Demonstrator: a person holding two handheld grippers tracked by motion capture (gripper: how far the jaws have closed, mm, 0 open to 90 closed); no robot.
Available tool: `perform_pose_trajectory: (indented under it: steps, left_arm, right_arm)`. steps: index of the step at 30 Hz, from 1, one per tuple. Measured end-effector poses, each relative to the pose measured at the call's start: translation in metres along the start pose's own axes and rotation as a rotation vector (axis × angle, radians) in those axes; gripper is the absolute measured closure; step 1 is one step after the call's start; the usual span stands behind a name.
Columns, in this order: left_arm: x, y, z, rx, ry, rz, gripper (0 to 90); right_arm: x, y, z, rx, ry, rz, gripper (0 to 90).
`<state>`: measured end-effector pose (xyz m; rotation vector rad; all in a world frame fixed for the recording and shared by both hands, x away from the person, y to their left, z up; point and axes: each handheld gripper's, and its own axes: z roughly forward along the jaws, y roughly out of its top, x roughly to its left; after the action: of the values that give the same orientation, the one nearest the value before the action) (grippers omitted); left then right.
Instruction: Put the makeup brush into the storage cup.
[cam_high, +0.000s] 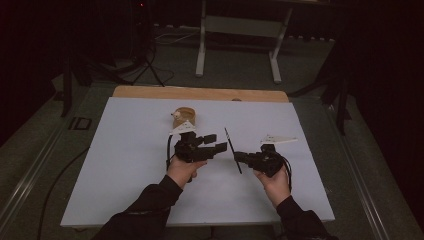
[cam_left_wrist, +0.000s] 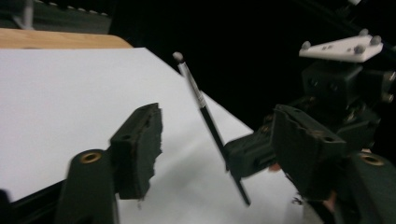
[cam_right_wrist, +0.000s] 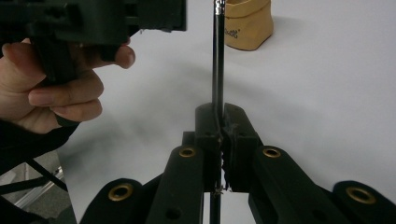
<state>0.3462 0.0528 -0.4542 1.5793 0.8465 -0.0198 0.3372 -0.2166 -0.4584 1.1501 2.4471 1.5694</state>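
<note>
Left gripper (cam_high: 216, 143) fingers apart, right gripper (cam_high: 239, 157) clamped

**Almost no readable text on my table**

From my remote seat I find one trace of print. In the right gripper view, a tan pouch (cam_right_wrist: 247, 25) at about one o'clock from the jaws carries a small dark word or logo on its front, low on its left side. The letters are too small and blurred for me to read. The black pencil (cam_right_wrist: 218, 60), rising toward twelve o'clock, shows no lettering I can make out. In the high view, the pouch (cam_high: 183, 116) is too dim and distant for any print to show.
</note>
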Motion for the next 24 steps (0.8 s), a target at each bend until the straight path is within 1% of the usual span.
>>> perform_pose_trajectory:
  steps: [1, 2, 6, 9, 10, 11, 13, 15, 18, 19, 23, 24]
  left_arm:
    - [-0.001, 0.000, 0.003, -0.002, 0.004, -0.008, 36.3]
    - [-0.001, 0.001, 0.006, -0.005, -0.002, -0.017, 37.2]
    - [-0.002, 0.001, 0.016, -0.019, 0.031, -0.042, 40.6]
    - [-0.004, 0.001, 0.021, -0.036, 0.061, -0.056, 46.6]
    - [-0.005, 0.001, 0.023, -0.044, 0.065, -0.062, 49.4]
    - [-0.006, 0.001, 0.025, -0.044, 0.078, -0.060, 51.4]
    - [-0.007, 0.001, 0.028, -0.051, 0.086, -0.084, 56.2]
    - [-0.008, 0.001, 0.030, -0.059, 0.111, -0.097, 59.3]
    - [-0.008, -0.001, 0.033, -0.068, 0.129, -0.143, 61.3]
    - [-0.008, -0.002, 0.035, -0.072, 0.131, -0.160, 62.4]
    - [-0.009, -0.004, 0.038, -0.081, 0.123, -0.196, 69.3]
    - [-0.009, -0.005, 0.038, -0.091, 0.119, -0.215, 72.2]
  right_arm:
    - [0.000, 0.000, 0.000, -0.002, -0.005, -0.007, 85.9]
    - [0.000, 0.000, 0.000, -0.002, -0.001, -0.006, 85.9]
    - [0.001, 0.001, 0.000, 0.000, -0.005, -0.012, 86.0]
    - [0.001, 0.001, 0.000, 0.003, -0.007, -0.013, 86.0]
    - [0.001, 0.001, 0.000, 0.004, -0.008, -0.014, 85.9]
    - [0.001, 0.000, 0.000, 0.004, -0.005, -0.013, 85.9]
    - [0.001, 0.000, 0.001, 0.006, -0.004, -0.015, 85.9]
    - [0.001, 0.000, 0.001, 0.006, -0.006, -0.018, 85.9]
    - [0.001, 0.000, 0.002, 0.012, -0.004, -0.017, 85.9]
    - [0.001, 0.000, 0.002, 0.013, -0.002, -0.017, 85.9]
    - [0.001, 0.000, 0.003, 0.018, -0.003, -0.020, 85.9]
    - [0.001, 0.000, 0.003, 0.018, -0.001, -0.019, 85.9]
